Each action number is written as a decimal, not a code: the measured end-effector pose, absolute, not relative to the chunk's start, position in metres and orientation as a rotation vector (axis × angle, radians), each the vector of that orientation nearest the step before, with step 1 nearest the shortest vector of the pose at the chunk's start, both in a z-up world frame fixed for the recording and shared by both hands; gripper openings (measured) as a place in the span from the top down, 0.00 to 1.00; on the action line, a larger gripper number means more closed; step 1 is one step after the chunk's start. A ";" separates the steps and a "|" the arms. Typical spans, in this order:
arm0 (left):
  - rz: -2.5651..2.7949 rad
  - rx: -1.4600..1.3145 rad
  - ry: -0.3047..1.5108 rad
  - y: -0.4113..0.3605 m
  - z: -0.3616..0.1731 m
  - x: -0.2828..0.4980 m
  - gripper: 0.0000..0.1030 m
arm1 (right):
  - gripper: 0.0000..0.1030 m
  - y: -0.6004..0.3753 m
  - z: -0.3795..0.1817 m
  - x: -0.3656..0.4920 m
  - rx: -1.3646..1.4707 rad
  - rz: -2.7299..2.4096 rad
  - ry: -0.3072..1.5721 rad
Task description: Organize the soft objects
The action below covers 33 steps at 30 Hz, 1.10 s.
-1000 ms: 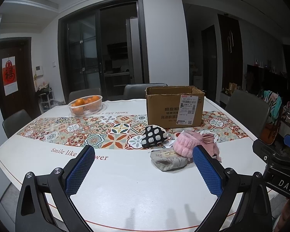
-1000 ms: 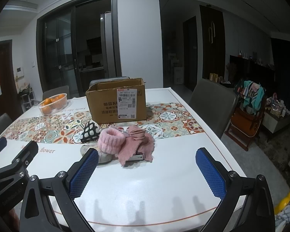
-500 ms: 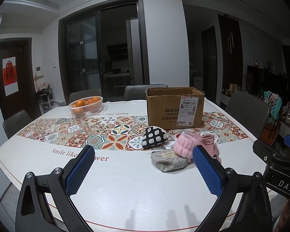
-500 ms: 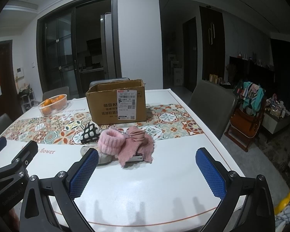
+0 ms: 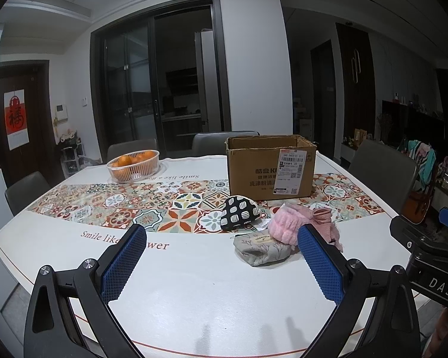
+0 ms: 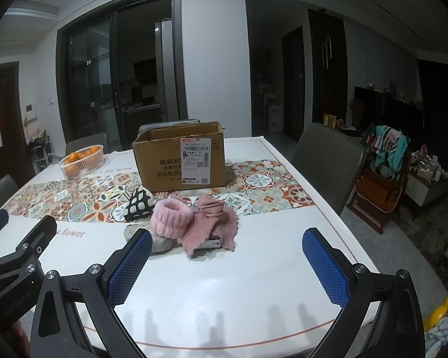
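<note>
While held above near edge of white table [image 5: 194, 292], left gripper [image 5: 221, 264] spread wide, nothing between blue pads [image 5: 121, 264]. Right gripper [image 6: 228, 265] likewise spread wide and empty, beside left one. Soft things heaped mid-table, clear of both grippers: pink fluffy band [image 6: 171, 217] touching pink knit cloth [image 6: 215, 223], grey pouch [image 5: 262, 247] just in front, black-and-white spotted pouch [image 5: 239, 214] behind. Open cardboard box [image 5: 270, 167] upright on patterned runner [image 5: 119, 205] behind heap. Basket of oranges [image 5: 133, 165] at far left.

Glossy white table [image 6: 254, 283]; matt corrugated cardboard box [image 6: 164, 161]; fluffy pink cloth band [image 6: 170, 217]; blue textured rubber finger pads [image 6: 128, 265].
</note>
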<state>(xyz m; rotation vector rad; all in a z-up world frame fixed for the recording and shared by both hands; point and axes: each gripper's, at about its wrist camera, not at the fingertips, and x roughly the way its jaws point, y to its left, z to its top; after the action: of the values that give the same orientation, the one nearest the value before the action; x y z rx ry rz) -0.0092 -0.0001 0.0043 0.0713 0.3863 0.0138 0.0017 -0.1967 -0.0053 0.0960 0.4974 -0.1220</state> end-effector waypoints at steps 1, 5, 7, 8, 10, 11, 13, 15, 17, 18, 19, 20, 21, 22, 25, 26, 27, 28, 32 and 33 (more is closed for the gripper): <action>0.014 0.071 0.387 0.000 0.004 -0.009 0.00 | 0.01 -0.196 -0.006 0.002 0.096 -0.123 0.497; 0.013 0.071 0.385 0.000 0.004 -0.009 0.00 | 0.01 -0.197 -0.005 0.002 0.096 -0.122 0.499; 0.013 0.072 0.385 0.000 0.004 -0.009 0.00 | 0.01 -0.197 -0.004 0.001 0.096 -0.124 0.496; 0.014 0.072 0.385 0.000 0.004 -0.009 0.00 | 0.01 -0.197 -0.005 0.002 0.095 -0.124 0.496; 0.013 0.072 0.386 0.000 0.005 -0.009 0.00 | 0.01 -0.197 -0.004 0.001 0.095 -0.124 0.495; 0.013 0.072 0.385 0.000 0.004 -0.009 0.00 | 0.01 -0.197 -0.004 0.001 0.094 -0.124 0.496; 0.013 0.073 0.383 0.000 0.005 -0.010 0.00 | 0.01 -0.197 -0.003 0.001 0.096 -0.123 0.495; 0.012 0.073 0.383 0.000 0.004 -0.010 0.00 | 0.01 -0.196 -0.004 0.001 0.095 -0.124 0.495; 0.012 0.073 0.384 0.000 0.004 -0.010 0.00 | 0.01 -0.196 -0.004 0.001 0.094 -0.123 0.495; 0.013 0.073 0.383 0.000 0.004 -0.010 0.00 | 0.01 -0.196 -0.004 0.001 0.094 -0.124 0.495; 0.013 0.073 0.383 0.000 0.005 -0.010 0.00 | 0.01 -0.196 -0.004 0.001 0.094 -0.124 0.494; 0.012 0.073 0.383 0.000 0.004 -0.010 0.00 | 0.01 -0.196 -0.004 0.001 0.094 -0.124 0.495; 0.011 0.072 0.384 0.000 0.005 -0.010 0.00 | 0.01 -0.197 -0.004 0.001 0.094 -0.123 0.496; 0.013 0.073 0.383 0.000 0.004 -0.010 0.00 | 0.01 -0.197 -0.004 0.001 0.094 -0.123 0.495; 0.011 0.073 0.386 -0.001 0.004 -0.010 0.00 | 0.01 -0.197 -0.005 0.001 0.095 -0.122 0.497; 0.008 0.072 0.388 -0.001 0.004 -0.010 0.00 | 0.01 -0.197 -0.005 0.002 0.095 -0.121 0.498; 0.006 0.071 0.390 -0.001 0.004 -0.009 0.00 | 0.01 -0.198 -0.004 0.002 0.095 -0.119 0.501; 0.005 0.070 0.391 -0.002 0.003 -0.009 0.00 | 0.01 -0.198 -0.005 0.002 0.096 -0.118 0.502; -0.008 0.074 0.406 -0.005 0.000 -0.006 0.00 | 0.01 -0.200 -0.007 0.006 0.097 -0.106 0.507; -0.013 0.075 0.408 -0.006 -0.001 -0.005 0.00 | 0.01 -0.200 -0.008 0.008 0.097 -0.103 0.510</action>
<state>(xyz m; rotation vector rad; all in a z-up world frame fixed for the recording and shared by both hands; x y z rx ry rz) -0.0047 -0.0060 -0.0005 0.0747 0.4079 -0.0134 0.0078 -0.1999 -0.0084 0.0972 0.5098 -0.1031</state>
